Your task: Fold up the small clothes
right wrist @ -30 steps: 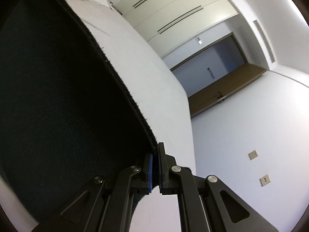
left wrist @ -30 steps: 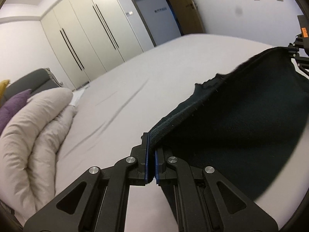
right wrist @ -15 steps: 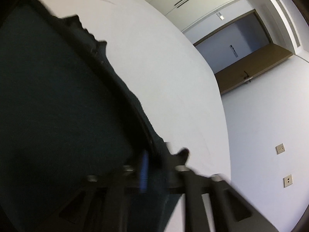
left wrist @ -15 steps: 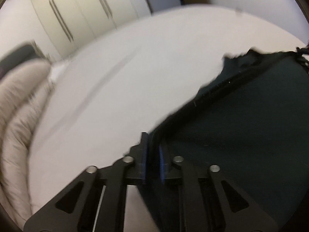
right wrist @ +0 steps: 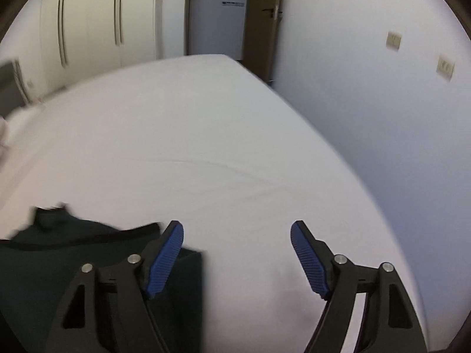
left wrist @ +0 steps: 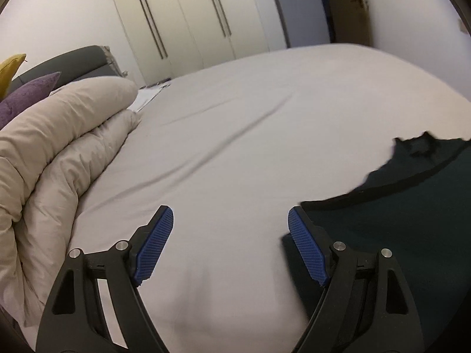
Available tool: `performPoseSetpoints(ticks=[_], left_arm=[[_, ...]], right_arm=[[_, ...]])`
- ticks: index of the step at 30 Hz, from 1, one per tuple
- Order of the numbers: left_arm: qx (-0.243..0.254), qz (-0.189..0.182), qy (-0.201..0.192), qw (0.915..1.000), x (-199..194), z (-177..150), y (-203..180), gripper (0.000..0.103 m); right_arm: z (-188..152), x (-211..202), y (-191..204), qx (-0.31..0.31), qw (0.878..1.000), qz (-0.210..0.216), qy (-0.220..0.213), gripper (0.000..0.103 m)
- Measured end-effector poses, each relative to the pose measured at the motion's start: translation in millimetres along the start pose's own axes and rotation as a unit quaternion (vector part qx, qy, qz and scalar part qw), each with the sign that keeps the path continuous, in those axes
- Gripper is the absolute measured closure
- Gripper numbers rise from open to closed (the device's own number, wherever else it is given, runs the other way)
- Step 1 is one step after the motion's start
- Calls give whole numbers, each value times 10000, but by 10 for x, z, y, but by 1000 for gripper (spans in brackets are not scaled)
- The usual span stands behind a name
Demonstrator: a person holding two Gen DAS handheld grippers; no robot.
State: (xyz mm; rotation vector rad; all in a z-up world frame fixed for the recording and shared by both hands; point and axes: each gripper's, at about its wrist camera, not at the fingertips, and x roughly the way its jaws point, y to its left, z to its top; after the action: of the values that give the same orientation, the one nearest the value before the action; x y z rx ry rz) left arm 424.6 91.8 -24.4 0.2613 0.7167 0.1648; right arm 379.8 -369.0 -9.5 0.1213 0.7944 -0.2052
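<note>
Two tongs, both spread wide with nothing between their blue pads. The left tongs hang over the pale bed sheet, and the dark garment lies flat on the bed to their right, its near edge running just behind the right-hand pad. The garment's far edge is ragged and bunched where a small flap sticks up. The right tongs are likewise parted over bare sheet — from this camera the same dark garment lies at lower left, passing under the left-hand finger; whether the finger touches the cloth is hard to judge, since this view is blurred. A darker band runs along the garment's upper edge in both views.

To the left of the bed a beige duvet is heaped in thick folds, with a purple cushion and a yellow one behind it. Pale wardrobe doors with long dark handles stand beyond the bed — a doorway opens beside them.
</note>
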Motion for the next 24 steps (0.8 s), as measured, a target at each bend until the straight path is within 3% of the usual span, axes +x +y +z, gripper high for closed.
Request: performPoseSetpoints(ticks=[2,4,5,9,12,16,19,22,24], left_arm=[[-145,-241,-31,9996,-333,-203,-65,23],[-367,-596,13,9975,-407,-264,-163,23],[-456,-655,39,9968,-448,-358,-173,23],[-1155,-788,12,9902,-581,-618,-91,23],[-1603,-833,96,9835,-572,-884,205,23],[-1753,-1191,293,9768,-532,-1173,395,23],[-1608,-1352,251,9774,-631,-1264,357,23],[-1505,-1543,174,9763,-714,-1332,272,23],[-1440,-1740,112,9741,-775,-1387,218,23]], right_arm=[[-43,-63,134,-75,9993,376,-14,29],[-130,-67,320,-135,9972,740,46,29],[-176,-23,455,-240,9968,748,137,30],[-340,109,645,-519,9985,-6,144,30],[-535,225,534,-453,9977,115,482,30],[-608,350,396,-226,9940,714,798,30],[-578,407,153,304,9880,1264,836,30],[-588,467,-117,996,9762,1705,899,32],[-500,534,-338,1509,9615,2110,910,35]])
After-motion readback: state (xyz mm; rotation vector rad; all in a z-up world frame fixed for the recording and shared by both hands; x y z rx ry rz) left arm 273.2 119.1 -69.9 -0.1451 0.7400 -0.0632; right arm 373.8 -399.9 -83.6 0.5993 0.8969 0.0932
